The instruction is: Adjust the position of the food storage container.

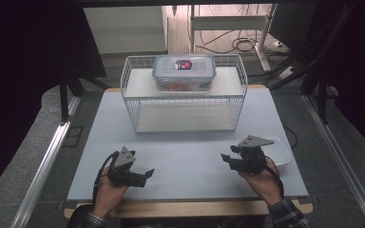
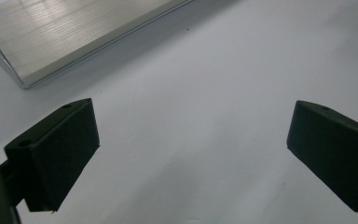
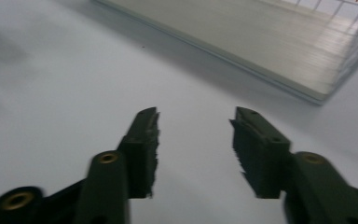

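Observation:
A clear lidded plastic box with a red and blue label sits on the upper shelf of a white wire rack at the back of the table. My left gripper hovers low over the table's front left, held in a hand. Its jaws stand wide open over bare table in the left gripper view. At the front right, my right gripper is open, its jaws partly apart with nothing between them. Both point toward the rack.
The pale table top spreads between the grippers and the rack. A white dish lies just right of the right gripper. The rack's lower shelf board lies ahead of each gripper. Dark curtains and cables surround the table.

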The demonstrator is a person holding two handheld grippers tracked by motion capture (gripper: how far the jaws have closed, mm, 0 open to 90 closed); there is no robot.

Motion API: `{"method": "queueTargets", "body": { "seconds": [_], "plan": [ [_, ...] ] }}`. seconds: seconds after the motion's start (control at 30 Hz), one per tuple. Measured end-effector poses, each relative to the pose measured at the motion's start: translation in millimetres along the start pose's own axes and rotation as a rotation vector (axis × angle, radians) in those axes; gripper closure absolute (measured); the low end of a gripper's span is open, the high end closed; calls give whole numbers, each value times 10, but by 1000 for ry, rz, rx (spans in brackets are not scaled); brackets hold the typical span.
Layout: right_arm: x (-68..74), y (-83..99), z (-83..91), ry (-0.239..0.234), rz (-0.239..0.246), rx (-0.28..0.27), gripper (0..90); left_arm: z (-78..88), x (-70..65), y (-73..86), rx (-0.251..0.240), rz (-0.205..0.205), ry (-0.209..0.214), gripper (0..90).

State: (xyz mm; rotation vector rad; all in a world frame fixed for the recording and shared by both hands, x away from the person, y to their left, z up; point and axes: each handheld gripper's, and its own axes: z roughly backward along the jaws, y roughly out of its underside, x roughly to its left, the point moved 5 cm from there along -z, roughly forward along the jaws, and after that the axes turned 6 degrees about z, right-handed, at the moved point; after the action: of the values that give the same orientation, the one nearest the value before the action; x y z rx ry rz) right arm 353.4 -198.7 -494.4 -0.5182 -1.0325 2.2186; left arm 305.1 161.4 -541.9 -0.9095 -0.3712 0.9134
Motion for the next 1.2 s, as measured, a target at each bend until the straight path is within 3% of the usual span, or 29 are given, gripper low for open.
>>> {"method": "queueTargets", "body": {
  "seconds": [0.03,0.07,0.1,0.13,0.2,0.27,0.3,0.47,0.5,0.77,1.03,1.2],
  "plan": [
    [-88,6,73,12,16,15,691,-1,0,0,2,1,1,22],
    [-88,6,73,12,16,15,691,-1,0,0,2,1,1,22],
    [-187,23,140,40,13,27,781,-1,1,0,4,1,-1,23],
    [-187,23,140,40,13,27,781,-1,1,0,4,1,-1,24],
    [-353,63,227,73,-23,30,884,2,3,-3,4,3,-3,26],
    [-406,77,254,92,-35,30,890,3,6,-3,4,3,-4,26],
    [-517,104,313,125,-52,26,891,3,8,-3,5,3,-4,26],
    [-722,156,439,172,-99,8,892,0,15,1,10,7,-6,27],
    [-816,188,502,211,-110,6,891,-3,16,3,12,8,-8,27],
    [-1124,348,697,305,-174,6,891,-18,21,10,20,8,-18,30],
    [-1354,540,822,367,-242,31,891,-25,17,10,23,5,-18,30],
    [-1433,640,827,373,-259,67,892,-28,10,11,25,2,-13,31]
  ]
}}
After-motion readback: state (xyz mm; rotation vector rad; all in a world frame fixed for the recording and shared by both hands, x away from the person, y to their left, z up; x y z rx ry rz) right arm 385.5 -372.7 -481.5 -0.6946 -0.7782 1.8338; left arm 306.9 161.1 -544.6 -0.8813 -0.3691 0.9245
